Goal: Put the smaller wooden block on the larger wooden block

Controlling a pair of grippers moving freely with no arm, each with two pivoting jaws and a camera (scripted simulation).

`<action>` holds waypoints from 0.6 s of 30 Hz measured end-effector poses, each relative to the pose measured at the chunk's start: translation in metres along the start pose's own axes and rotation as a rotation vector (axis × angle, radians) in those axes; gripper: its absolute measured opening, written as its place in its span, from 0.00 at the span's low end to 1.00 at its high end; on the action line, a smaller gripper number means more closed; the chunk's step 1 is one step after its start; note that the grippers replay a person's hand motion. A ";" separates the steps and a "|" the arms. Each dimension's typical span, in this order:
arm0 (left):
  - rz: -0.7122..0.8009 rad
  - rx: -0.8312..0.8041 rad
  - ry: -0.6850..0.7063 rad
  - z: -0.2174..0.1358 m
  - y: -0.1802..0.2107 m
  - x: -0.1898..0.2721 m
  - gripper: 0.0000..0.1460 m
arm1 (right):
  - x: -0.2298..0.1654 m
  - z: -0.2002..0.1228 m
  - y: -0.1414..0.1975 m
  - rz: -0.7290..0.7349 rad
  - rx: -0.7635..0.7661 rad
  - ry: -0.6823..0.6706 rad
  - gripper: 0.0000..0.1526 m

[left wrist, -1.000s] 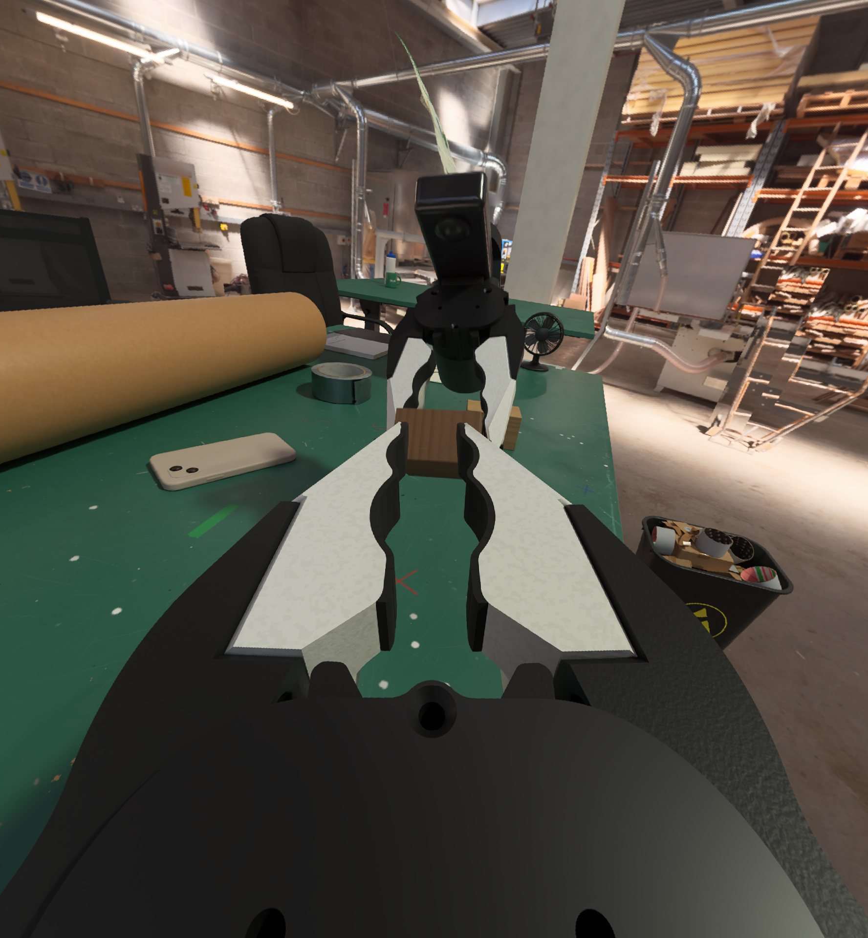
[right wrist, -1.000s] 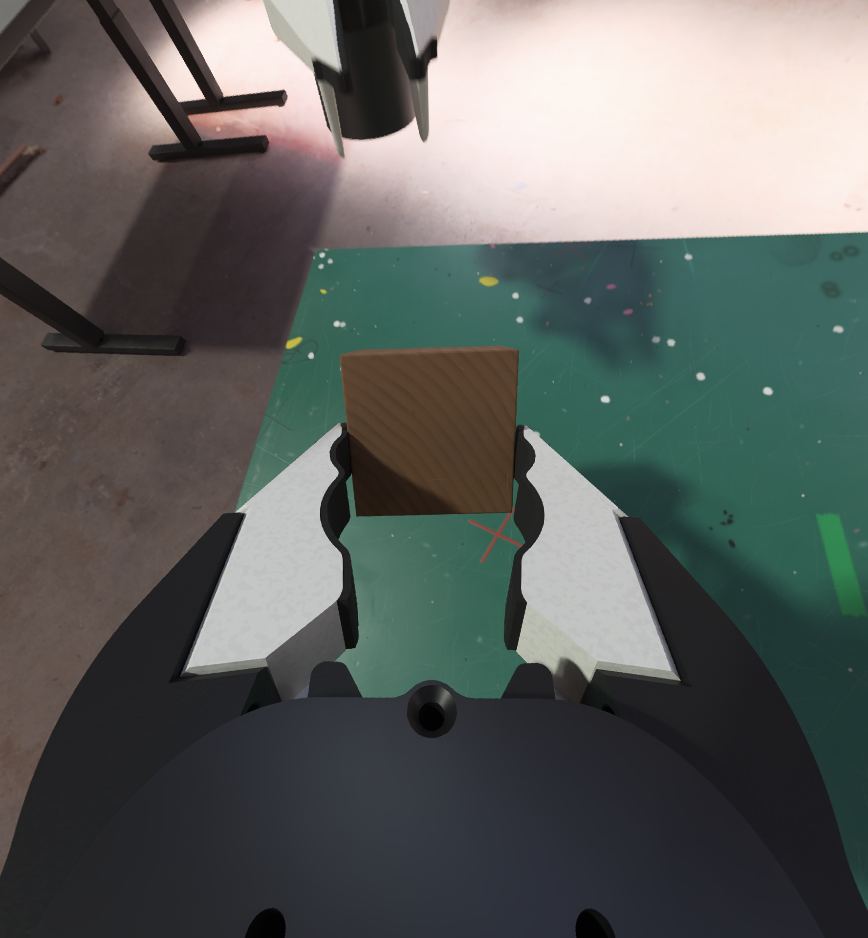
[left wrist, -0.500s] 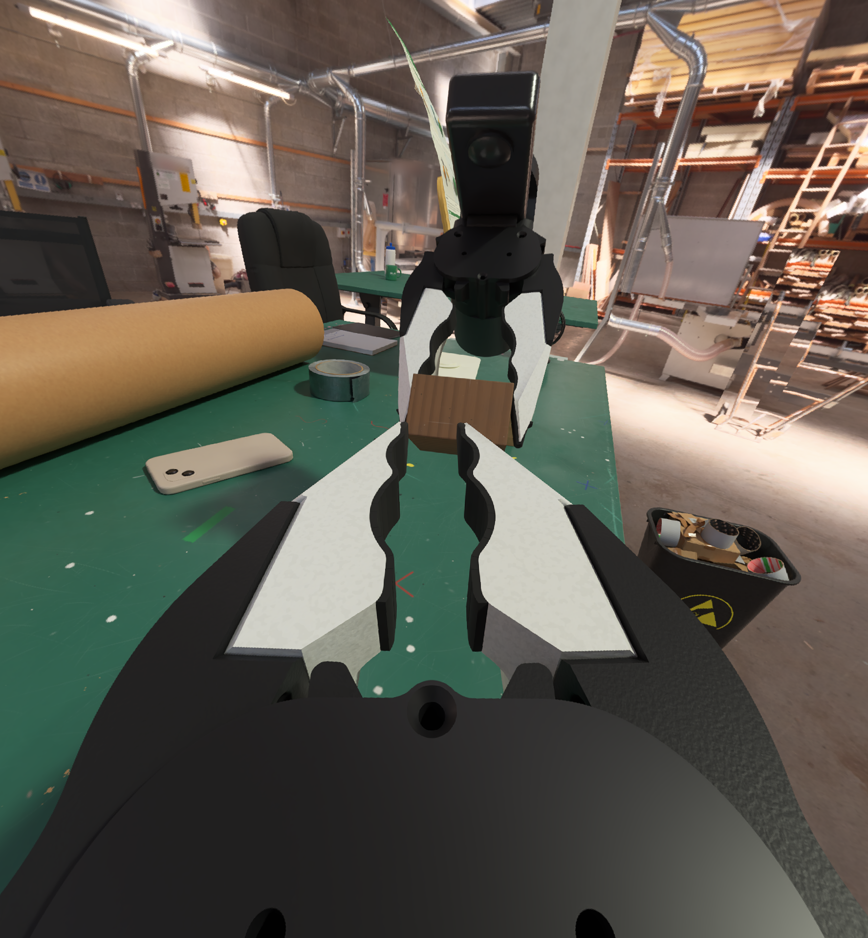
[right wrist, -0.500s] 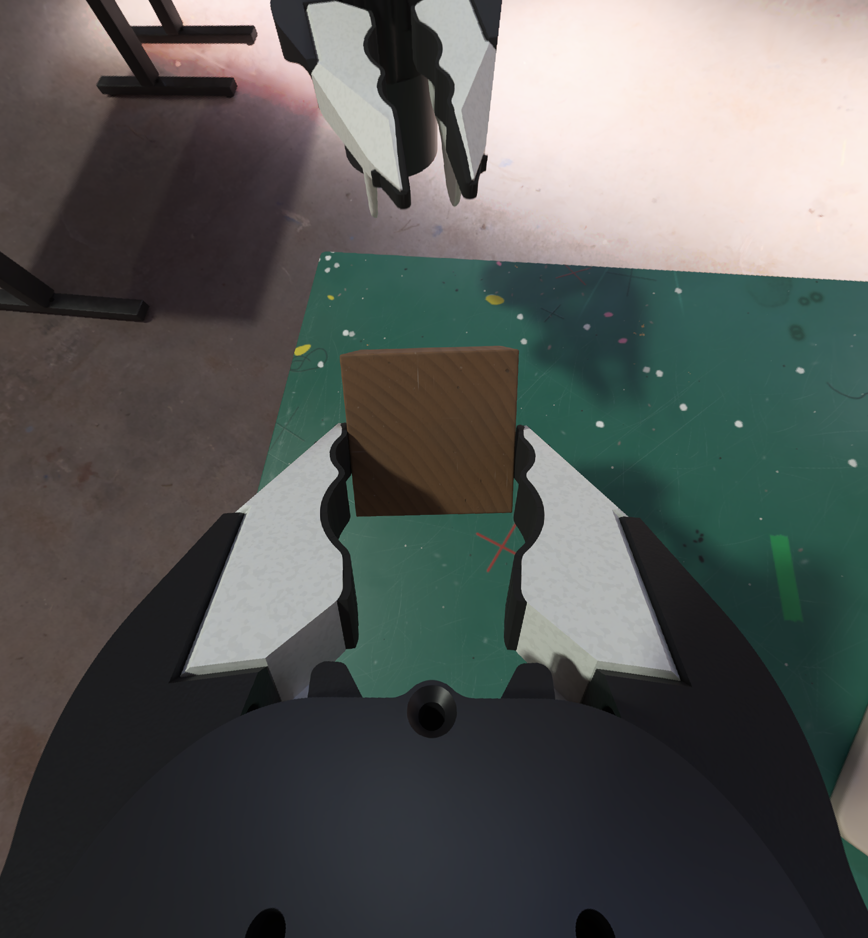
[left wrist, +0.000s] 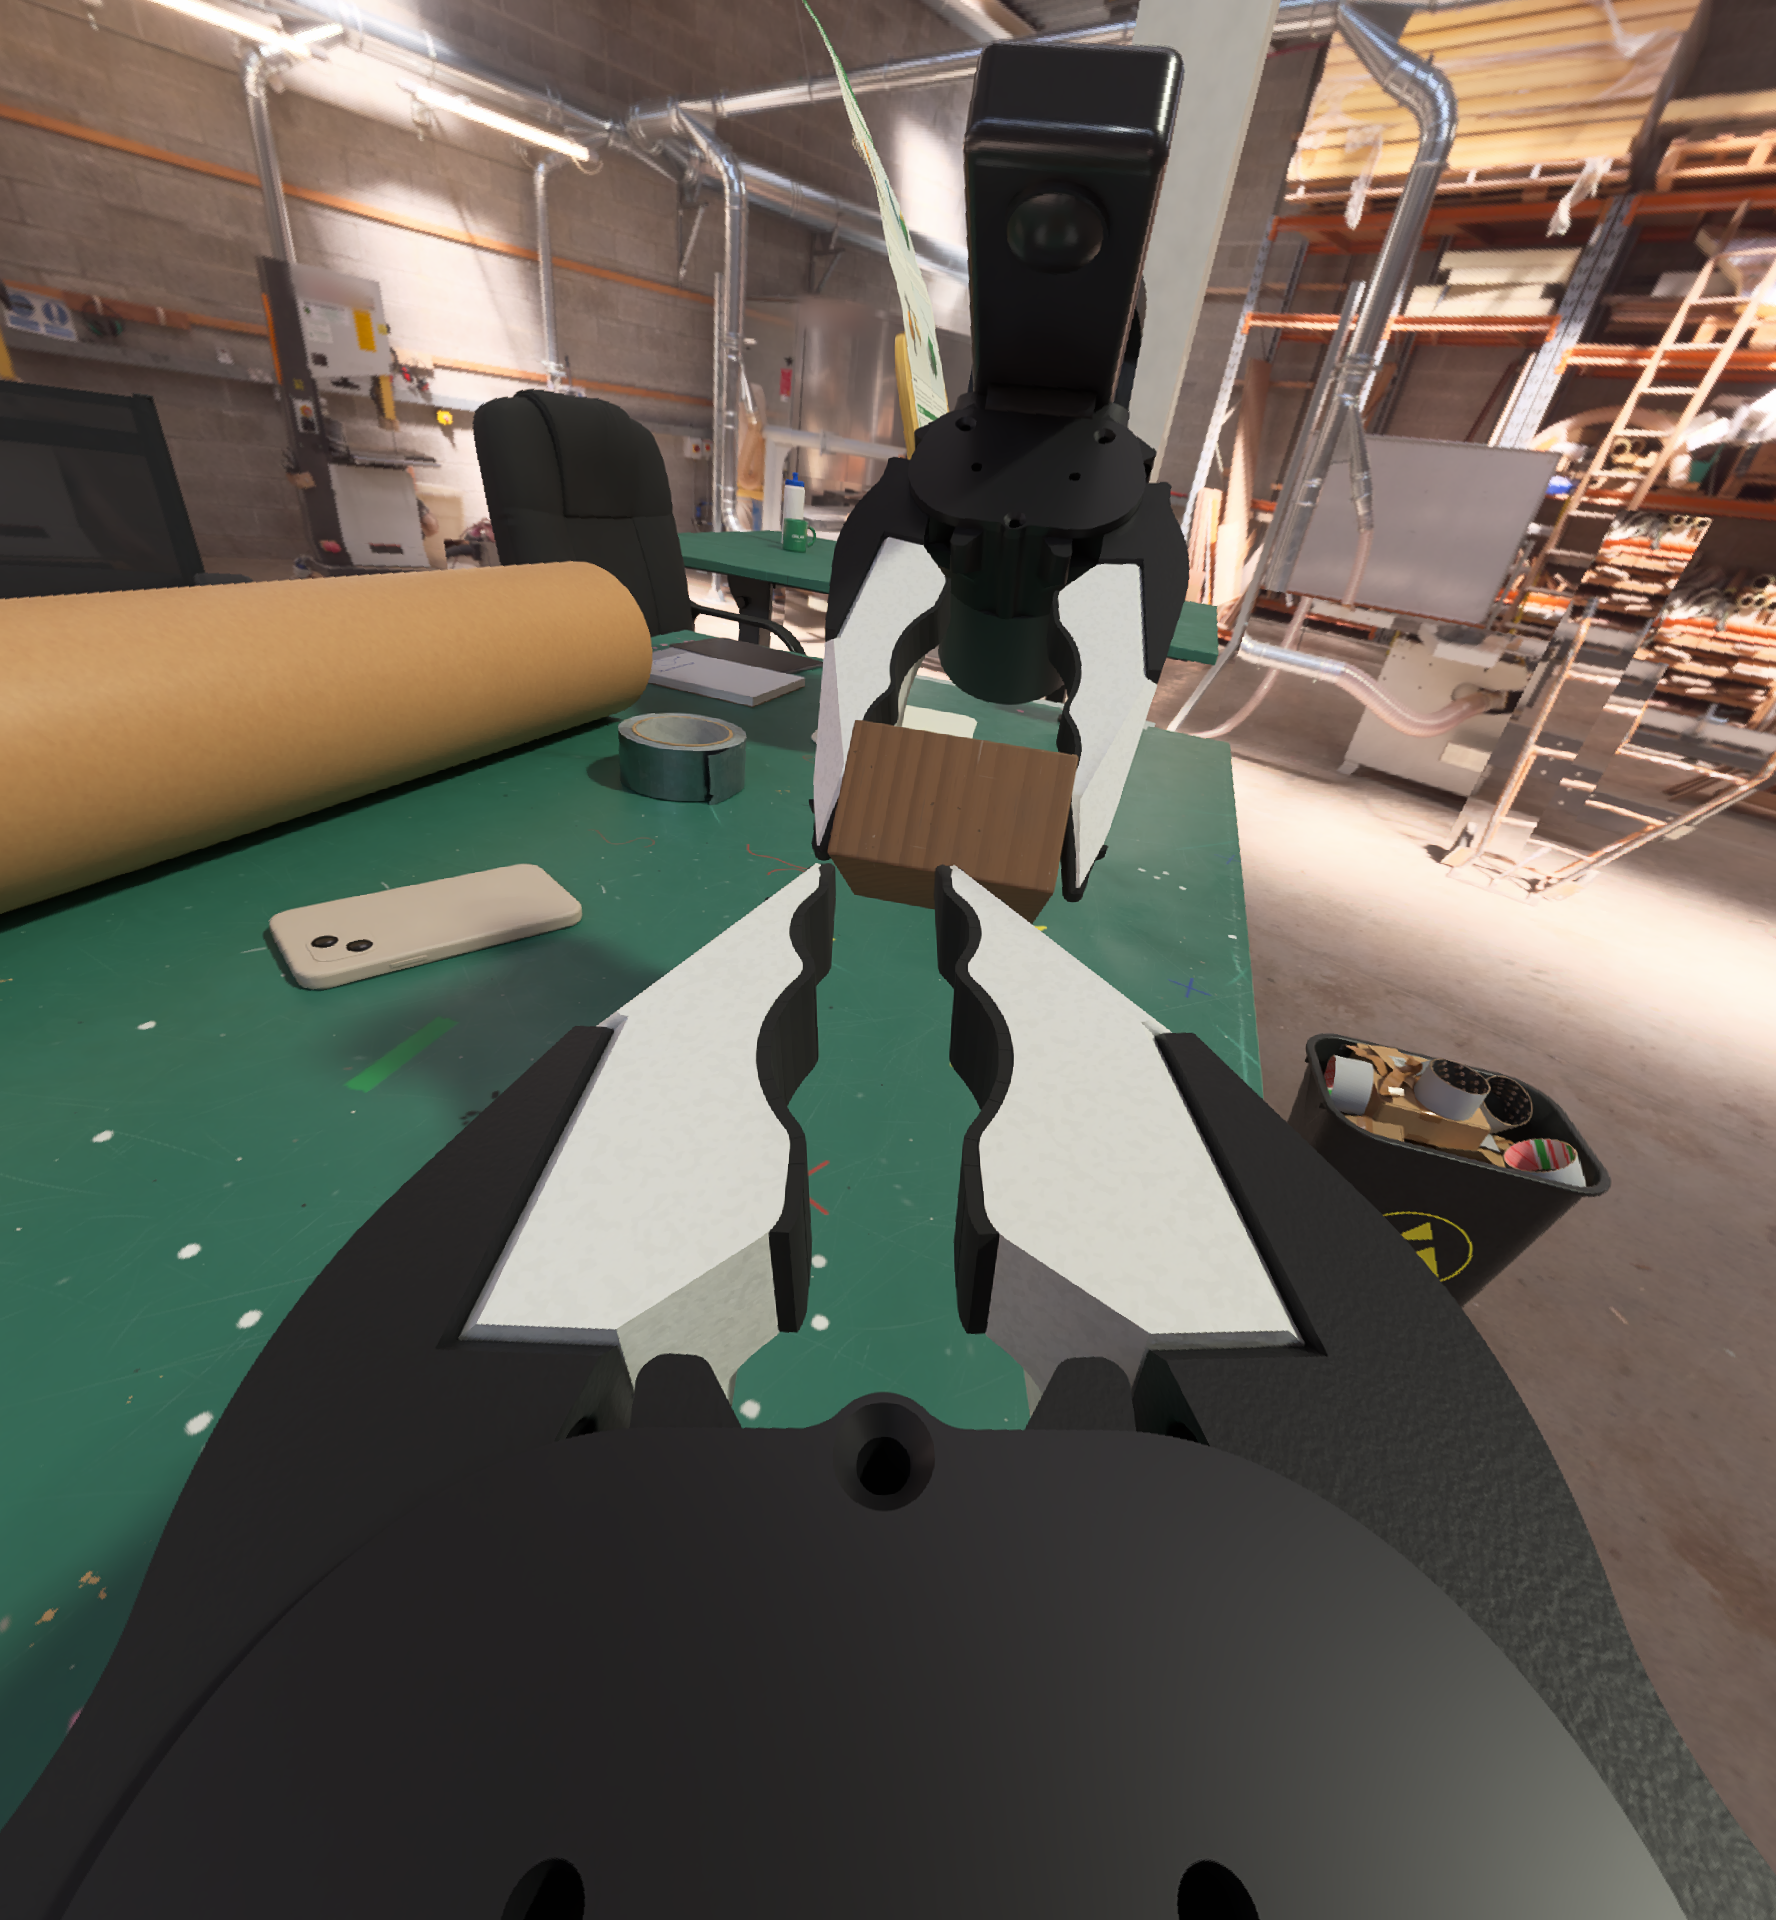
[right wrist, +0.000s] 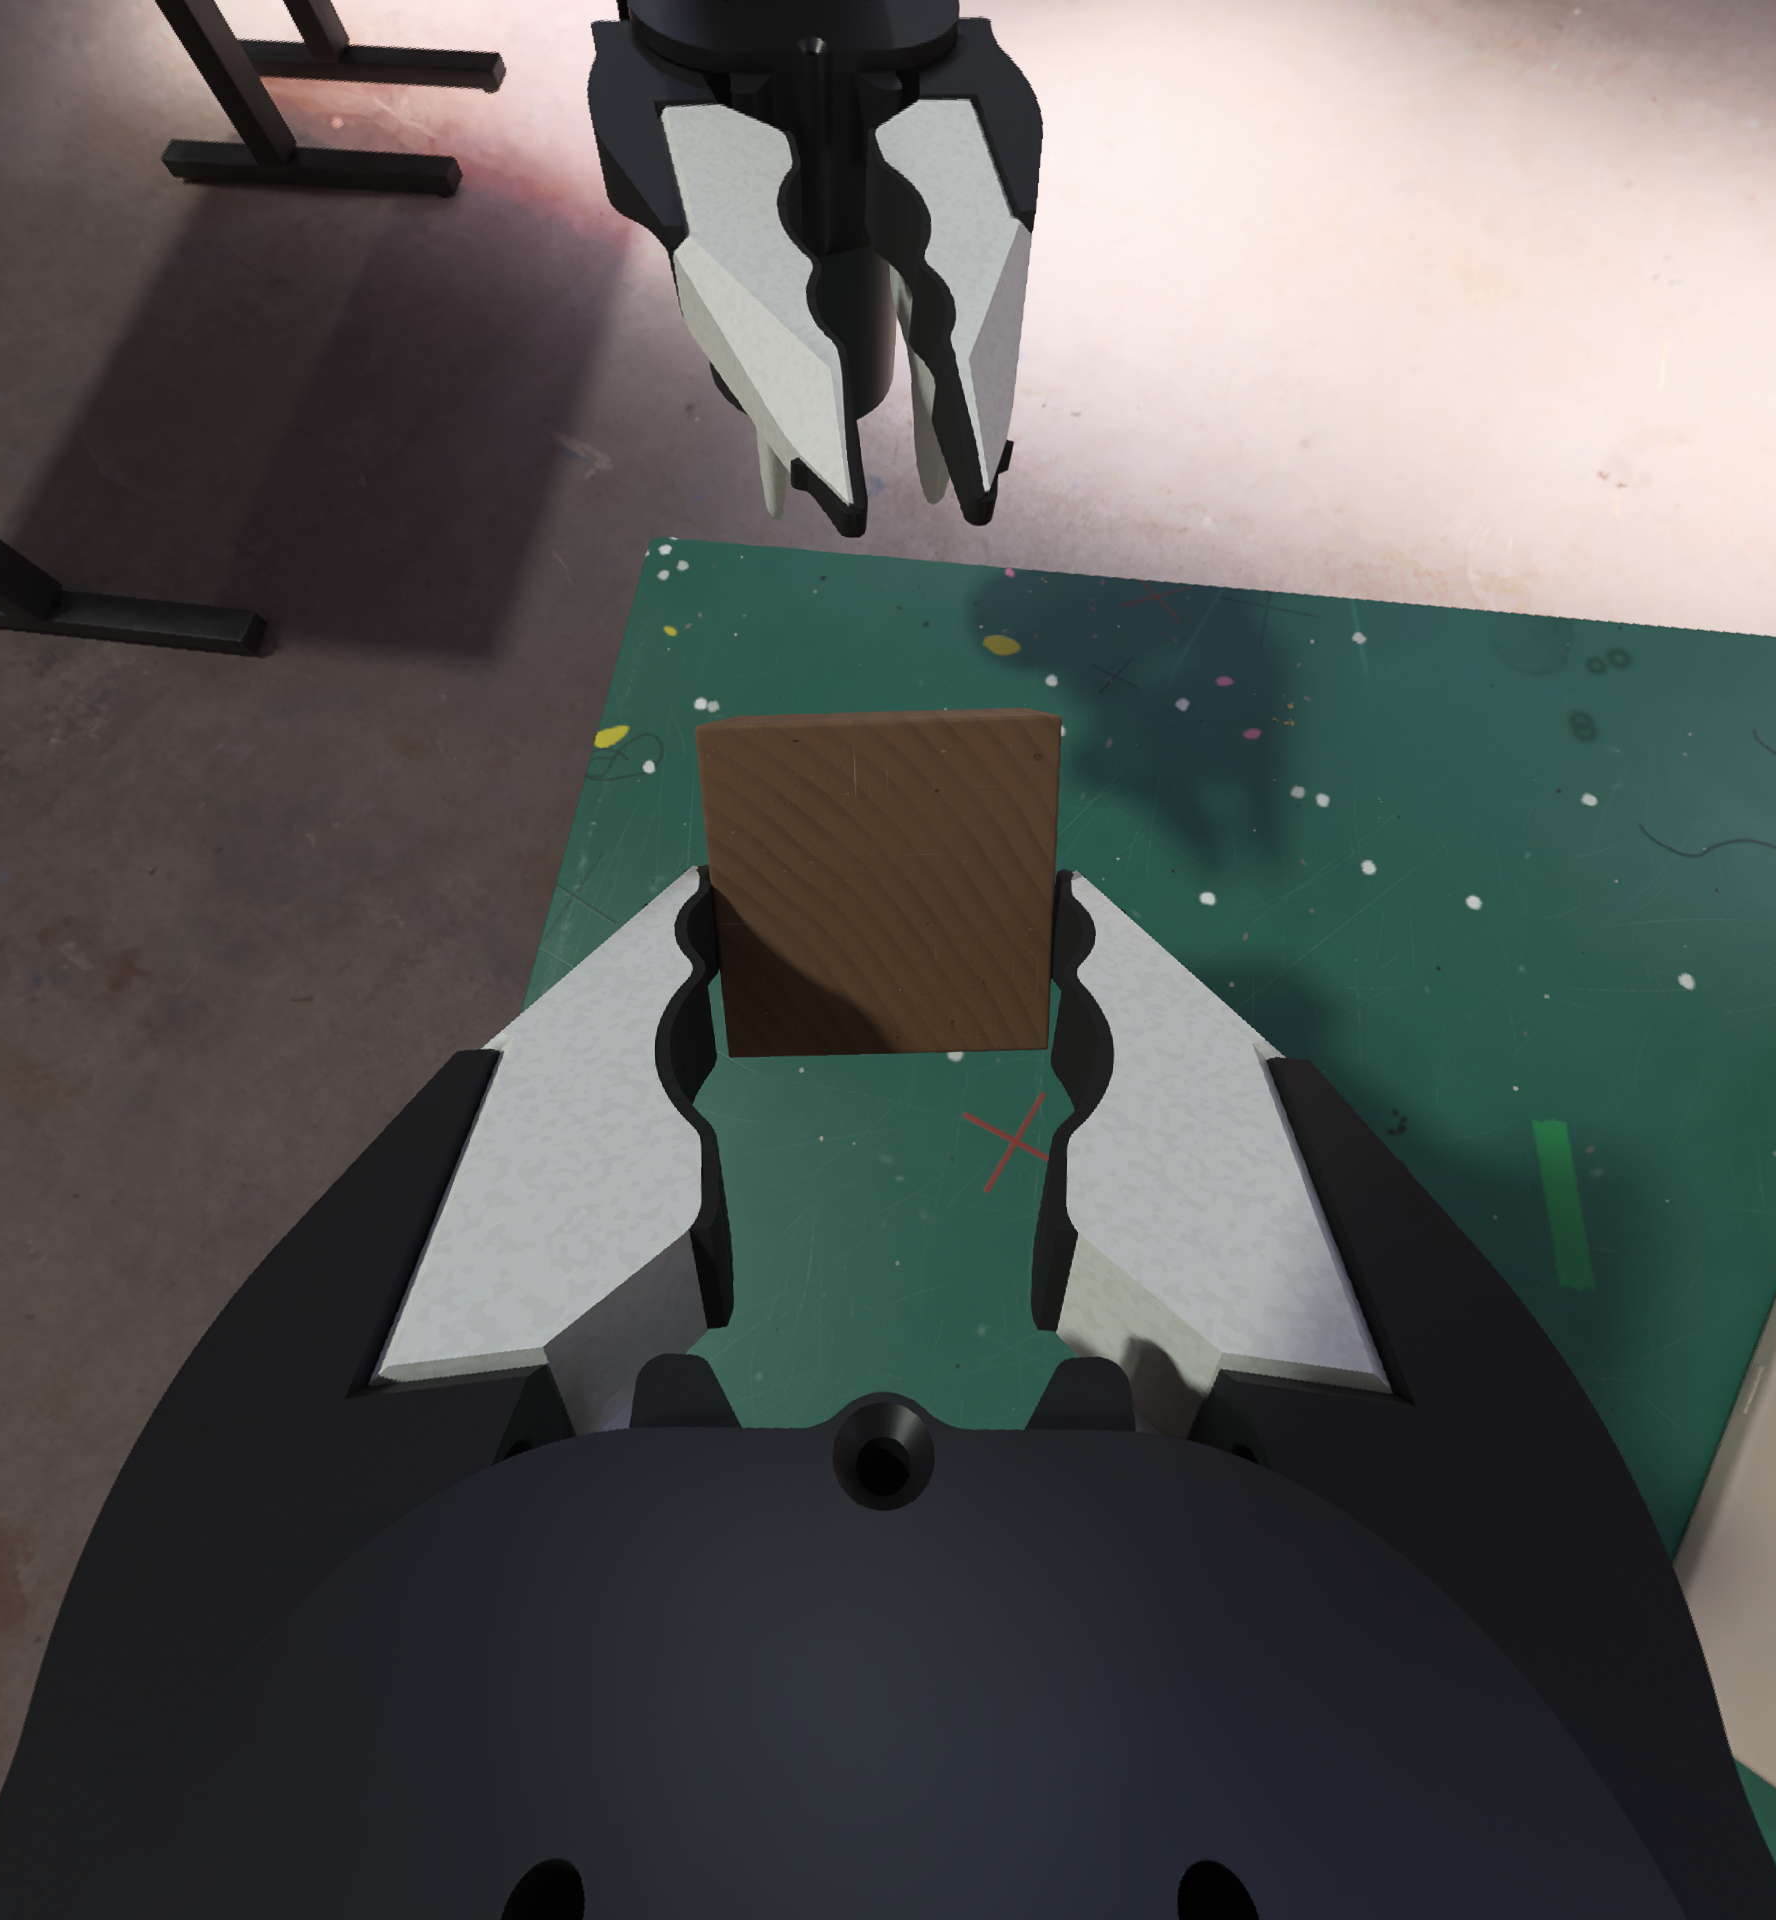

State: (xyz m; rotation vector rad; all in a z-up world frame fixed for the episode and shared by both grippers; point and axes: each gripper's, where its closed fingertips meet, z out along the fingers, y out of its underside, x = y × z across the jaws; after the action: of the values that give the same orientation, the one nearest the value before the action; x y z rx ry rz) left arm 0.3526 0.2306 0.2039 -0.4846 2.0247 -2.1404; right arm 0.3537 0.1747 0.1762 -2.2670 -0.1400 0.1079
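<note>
My right gripper is shut on a dark brown wooden block, gripped by its two sides. It holds the block in the air above the green table, near the table's corner. In the left wrist view the right gripper points down with the block between its fingers, just beyond my left gripper. The left gripper is empty, its fingers a narrow gap apart. It also shows at the top of the right wrist view, facing the block. No second wooden block is in view.
On the table lie a beige phone, a grey tape roll, a long cardboard tube and a notebook. A black bin stands on the floor beside the table's right edge.
The right gripper has lifted the brown block off the table and brought it closer to the left gripper. Light wooden pieces seen behind it earlier are now out of sight.
</note>
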 end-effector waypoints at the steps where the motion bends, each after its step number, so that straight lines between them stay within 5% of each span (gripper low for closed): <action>1: 0.001 -0.001 0.003 0.000 0.000 0.000 0.13 | 0.000 0.000 0.000 -0.001 -0.001 0.000 0.42; 18: -0.017 0.003 0.007 -0.002 0.000 0.000 0.13 | -0.001 0.001 -0.006 -0.039 -0.007 0.059 0.42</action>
State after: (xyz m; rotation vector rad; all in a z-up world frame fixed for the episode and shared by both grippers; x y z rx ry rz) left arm 0.3524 0.2321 0.2038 -0.4965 2.0283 -2.1570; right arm 0.3523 0.1788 0.1803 -2.2706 -0.1534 0.0199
